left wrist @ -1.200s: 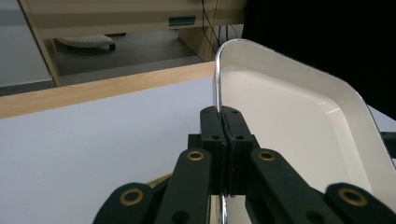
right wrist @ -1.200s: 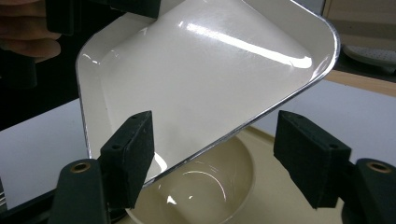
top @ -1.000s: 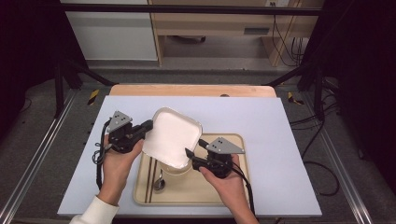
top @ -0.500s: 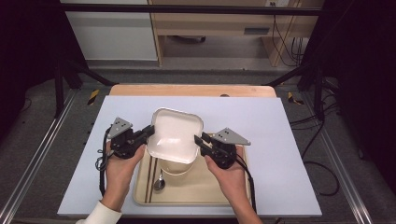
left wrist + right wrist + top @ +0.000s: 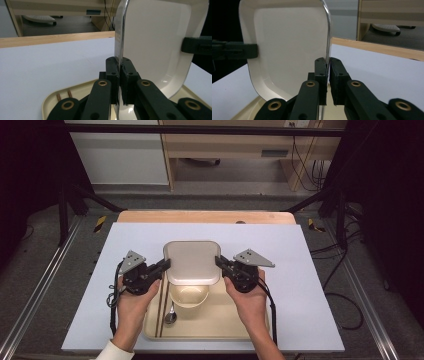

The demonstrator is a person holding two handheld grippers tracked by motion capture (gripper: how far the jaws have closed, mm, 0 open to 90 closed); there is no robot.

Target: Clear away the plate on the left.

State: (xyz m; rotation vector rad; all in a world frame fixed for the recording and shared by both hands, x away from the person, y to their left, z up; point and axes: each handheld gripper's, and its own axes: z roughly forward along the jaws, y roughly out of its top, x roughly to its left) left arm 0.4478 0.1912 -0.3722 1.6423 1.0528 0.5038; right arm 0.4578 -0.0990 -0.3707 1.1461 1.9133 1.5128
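Above the white table, both tongs clamp opposite rims of the square plate between them.

A tray lies at the near edge of the counter. In it sit a bowl, a spoon just left of the bowl, and 2 chopsticks left of the spoon. A square plate hangs level over the tray's far end, overlapping the bowl, between the left gripper and the right gripper.
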